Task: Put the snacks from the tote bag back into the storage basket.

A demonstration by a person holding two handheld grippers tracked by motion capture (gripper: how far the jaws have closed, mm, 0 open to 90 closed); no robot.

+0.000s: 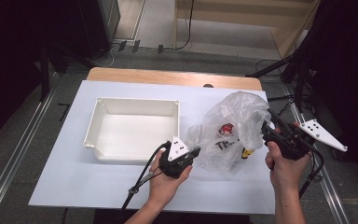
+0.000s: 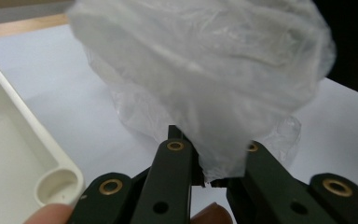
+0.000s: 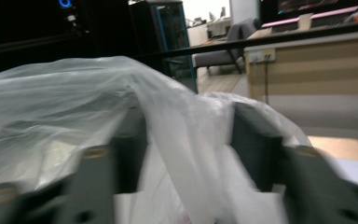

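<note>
1. translucent plastic bag [image 1: 235, 123] sitting right of centre in the high view, on the white table [image 1: 65, 177], puffed up, with something red and something yellow showing through.
2. left gripper [image 1: 193, 153] at the bag's lower left edge, jaws spread apart with a fold of plastic hanging between them.
3. right gripper [image 1: 266, 126] at the bag's right edge, jaws apart, film draped over both.
4. empty white tray [image 1: 135, 107] left of the bag, not touching it.

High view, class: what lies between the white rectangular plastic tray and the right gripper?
The translucent crumpled plastic bag lies between tray and right gripper, in the high view.
</note>
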